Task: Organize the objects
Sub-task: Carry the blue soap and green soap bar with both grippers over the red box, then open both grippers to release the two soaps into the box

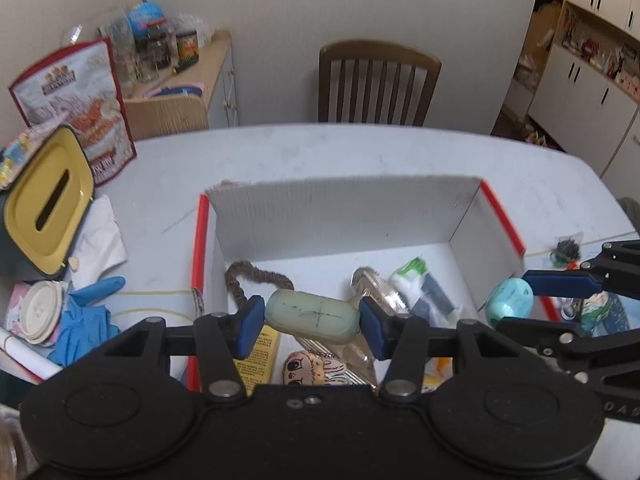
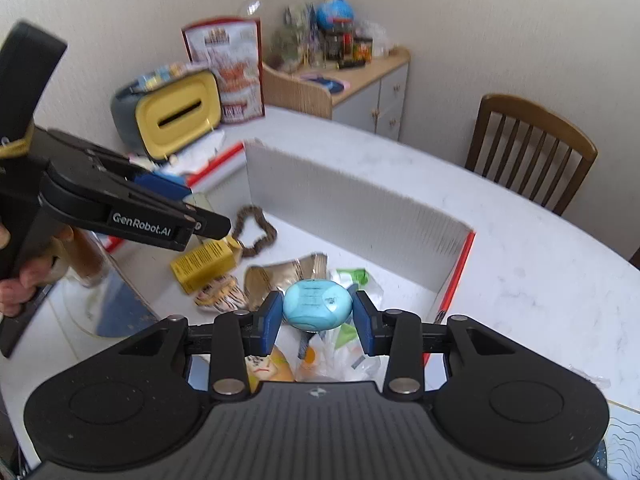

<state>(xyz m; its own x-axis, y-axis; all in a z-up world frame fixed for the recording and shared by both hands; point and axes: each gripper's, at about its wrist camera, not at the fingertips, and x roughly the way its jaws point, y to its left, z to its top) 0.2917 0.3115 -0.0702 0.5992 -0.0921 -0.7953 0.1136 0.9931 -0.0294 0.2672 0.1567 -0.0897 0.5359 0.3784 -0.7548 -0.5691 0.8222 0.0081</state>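
A white desk (image 1: 360,152) fills both views, with a wooden chair (image 1: 378,80) behind it and a cabinet (image 2: 372,80) of jars against the wall. On the desk sits an open white box (image 1: 340,216) with red edges, its near side low, so both claws can reach in from the front. It already holds small items: a brown braided loop (image 1: 256,276), a yellow carton (image 2: 204,264) with print too small to read, a cartoon-face charm (image 1: 312,368), and clear packets.

Left of the box stand a yellow-lidded tissue holder (image 1: 48,204), a red-bordered snack bag (image 1: 88,108) whose lettering is blurred, and blue gloves (image 1: 86,320).

The left claw (image 1: 312,320) is clamped on a pale green bar (image 1: 312,316), possibly soap, marked with a thin dark cross, held level over the box's near end. The right claw (image 2: 318,314) is clamped on a turquoise egg-shaped case (image 2: 318,306) with a small unreadable label, held over the box's right side. Both appear poised for dropping into the box.

In the right view, the left tool's side reads "GenRobot.AI", and a hand (image 2: 18,288) grips its handle.
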